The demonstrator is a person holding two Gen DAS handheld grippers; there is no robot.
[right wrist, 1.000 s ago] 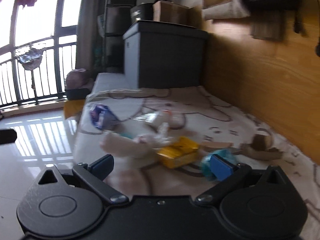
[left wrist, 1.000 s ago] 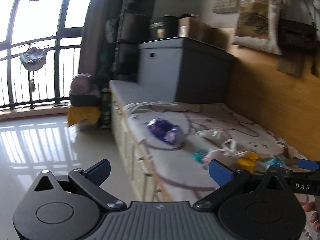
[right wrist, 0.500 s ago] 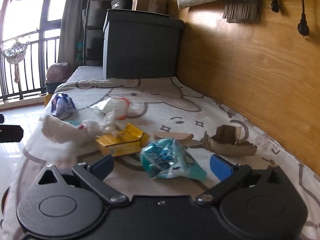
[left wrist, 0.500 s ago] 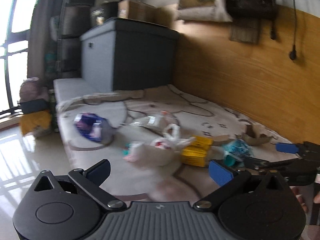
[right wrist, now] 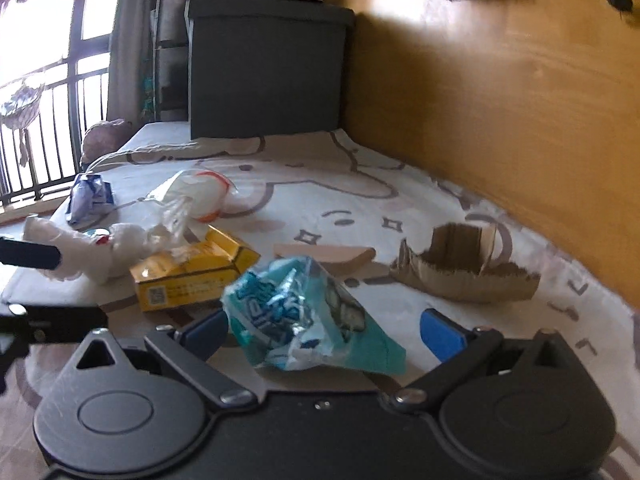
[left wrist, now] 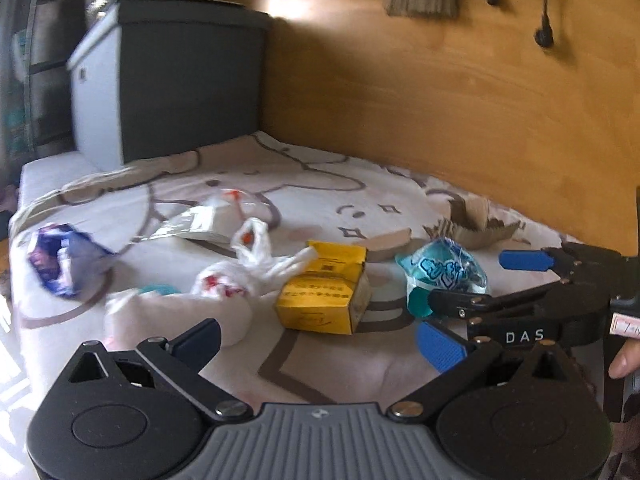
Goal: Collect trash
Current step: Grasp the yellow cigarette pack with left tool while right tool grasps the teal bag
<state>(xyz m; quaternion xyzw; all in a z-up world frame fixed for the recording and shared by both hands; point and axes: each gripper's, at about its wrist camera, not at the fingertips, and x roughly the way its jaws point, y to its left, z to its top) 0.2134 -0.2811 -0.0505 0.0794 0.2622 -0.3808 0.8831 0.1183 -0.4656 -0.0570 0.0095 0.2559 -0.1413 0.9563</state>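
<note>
Litter scattered on a bed (left wrist: 320,176) covered with a patterned sheet, beside a wooden wall panel (left wrist: 460,112).

Left claw (left wrist: 318,338): fingers spread wide apart, holding nothing, hovering above the near edge of the bed. Ahead of it lie a knotted white plastic bag (left wrist: 224,292) and, just beside that, a yellow carton (left wrist: 324,292).

Right claw (right wrist: 322,330): fingers apart, on either side of a teal snack wrapper (right wrist: 304,312), which lies on the sheet between them; whether either pad touches the wrapper cannot be told. In the left wrist view this claw enters from the right, with the wrapper (left wrist: 444,272) at its tips and part of a hand (left wrist: 624,360) behind it.

Other trash: a blue-and-white crumpled packet (left wrist: 60,260) near the left edge of the bed; a clear bag with red marks (right wrist: 200,192) further back; a flat cardboard strip (right wrist: 328,256) and a torn cardboard piece (right wrist: 464,272) towards the wall. A dark storage box (right wrist: 268,68) stands at the far end of the bed.
</note>
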